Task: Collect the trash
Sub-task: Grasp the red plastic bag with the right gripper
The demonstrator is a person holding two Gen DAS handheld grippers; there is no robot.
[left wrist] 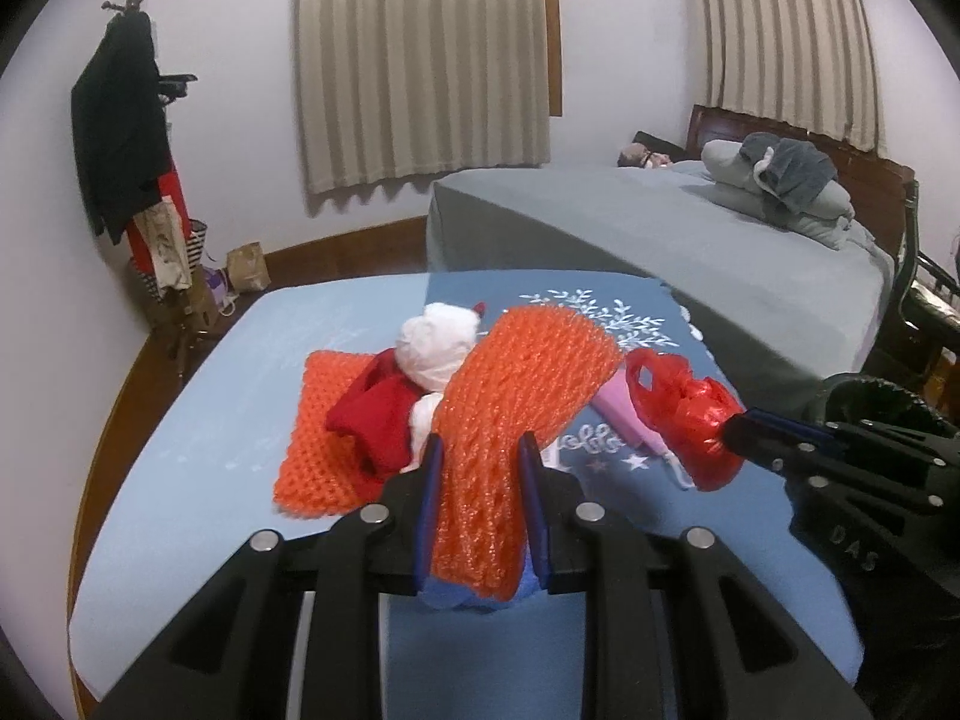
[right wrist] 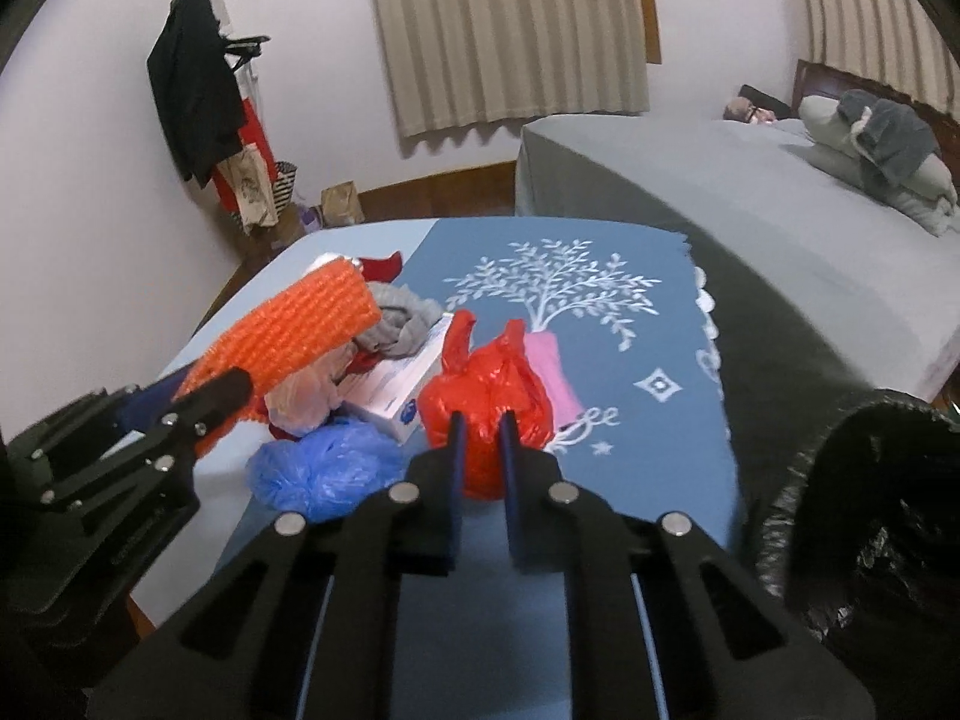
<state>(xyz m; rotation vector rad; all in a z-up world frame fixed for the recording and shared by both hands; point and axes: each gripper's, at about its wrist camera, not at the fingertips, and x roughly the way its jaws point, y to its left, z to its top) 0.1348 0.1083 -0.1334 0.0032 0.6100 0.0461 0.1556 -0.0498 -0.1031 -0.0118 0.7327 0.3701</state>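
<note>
- "DAS" embossed on the right gripper (left wrist: 729,429) body, seen from the left wrist.
- Cursive "hello" on the blue cloth (left wrist: 606,441), partly covered.
- Box print unreadable.

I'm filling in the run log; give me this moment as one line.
left gripper: shut on orange foam net | right gripper: shut on red plastic bag | black bin bag: open at right

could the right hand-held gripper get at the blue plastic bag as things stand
Probably not yet: the right hand-held gripper is shut on the red plastic bag. The blue plastic bag lies uncovered just beside it.
</note>
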